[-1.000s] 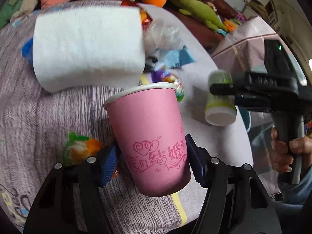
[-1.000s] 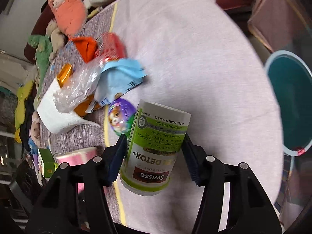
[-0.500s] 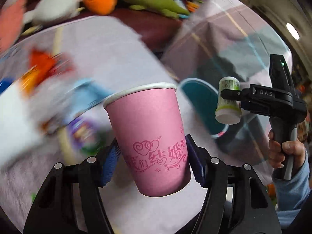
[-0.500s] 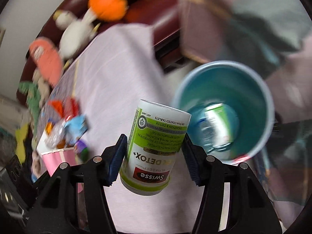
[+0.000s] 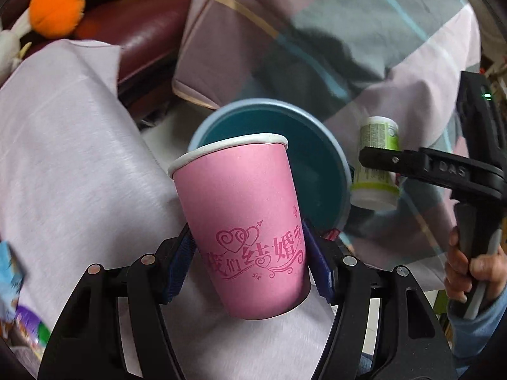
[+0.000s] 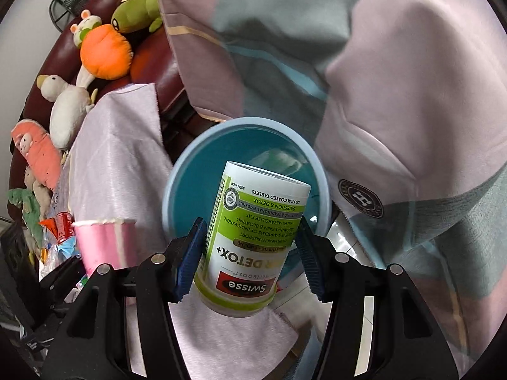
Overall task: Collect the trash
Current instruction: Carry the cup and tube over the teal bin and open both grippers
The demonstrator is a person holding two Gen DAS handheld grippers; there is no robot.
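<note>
My left gripper [image 5: 250, 256] is shut on a pink paper cup [image 5: 240, 221] with red hearts and lettering, held upright over the table's edge beside the teal bin [image 5: 320, 158]. My right gripper [image 6: 250, 250] is shut on a white and green supplement bottle [image 6: 250, 240], held upside down above the teal bin [image 6: 190, 190]. From the left wrist view the bottle [image 5: 377, 161] and the right gripper [image 5: 380, 158] show at the right, past the bin's rim, with a hand [image 5: 469, 269] on the handle. The cup [image 6: 107, 240] appears at the left in the right wrist view. A pale wrapper lies inside the bin.
The table wears a pale lilac cloth [image 5: 63, 158]. Plush toys [image 6: 101, 50] line a dark red sofa [image 5: 136, 34] behind it. A pink and grey-green quilt [image 6: 380, 63] hangs beside the bin. Wrappers and a red can [image 6: 60, 224] lie on the table at far left.
Both grippers swung with their loads from over the littered table to the teal bin at its edge. The tissue roll and most wrappers have left the left wrist view.
</note>
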